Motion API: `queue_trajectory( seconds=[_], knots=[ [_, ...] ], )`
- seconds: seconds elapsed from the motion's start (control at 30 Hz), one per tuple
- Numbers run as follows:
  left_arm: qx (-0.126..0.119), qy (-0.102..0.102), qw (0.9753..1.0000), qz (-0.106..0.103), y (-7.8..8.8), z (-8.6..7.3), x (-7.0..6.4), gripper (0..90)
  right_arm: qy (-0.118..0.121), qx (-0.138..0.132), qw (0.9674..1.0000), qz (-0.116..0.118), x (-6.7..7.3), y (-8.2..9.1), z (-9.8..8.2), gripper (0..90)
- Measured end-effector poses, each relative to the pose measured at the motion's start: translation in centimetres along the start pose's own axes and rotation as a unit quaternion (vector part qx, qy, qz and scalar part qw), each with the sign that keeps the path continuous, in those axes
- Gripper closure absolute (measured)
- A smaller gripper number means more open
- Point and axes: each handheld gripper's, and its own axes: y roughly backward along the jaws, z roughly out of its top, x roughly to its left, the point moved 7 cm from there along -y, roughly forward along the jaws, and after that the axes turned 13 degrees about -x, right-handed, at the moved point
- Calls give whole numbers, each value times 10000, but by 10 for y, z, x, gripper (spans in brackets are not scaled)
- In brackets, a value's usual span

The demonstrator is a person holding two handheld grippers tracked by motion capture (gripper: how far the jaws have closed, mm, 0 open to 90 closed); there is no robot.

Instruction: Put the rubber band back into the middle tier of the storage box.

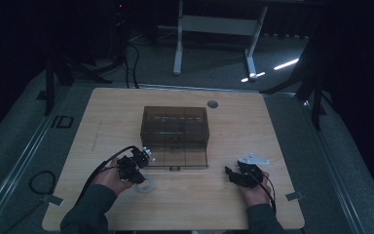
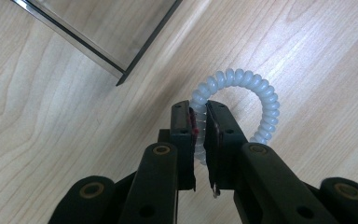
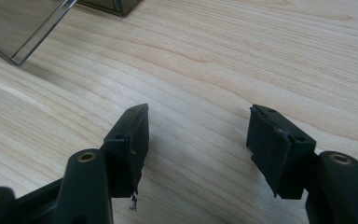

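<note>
Pinching the white coiled ring point(image 2: 256, 100) with my left gripper point(image 2: 199, 122), I see its 2 fingers point(image 2: 182, 135) closed on the ring's near side, the rest of the loop lying on the wooden table point(image 1: 282, 126) just beside the smoky transparent box point(image 1: 175, 136). My right gripper point(image 3: 198, 135) hovers low over bare table, its fingers point(image 3: 129, 140) spread wide apart, holding nothing.

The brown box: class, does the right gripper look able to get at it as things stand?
Probably yes. The right gripper is open and holds nothing, and bare table lies between it and the box. The left gripper, shut on the coil, is not in its way.
</note>
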Motion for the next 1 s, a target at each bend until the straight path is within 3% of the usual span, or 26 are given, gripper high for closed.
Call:
queue_trajectory(
  seconds=[1.0],
  knots=[
    [-294,42,9995,102,20,12,14,820,3,-1,10000,0,0,0,0,386]
  ],
)
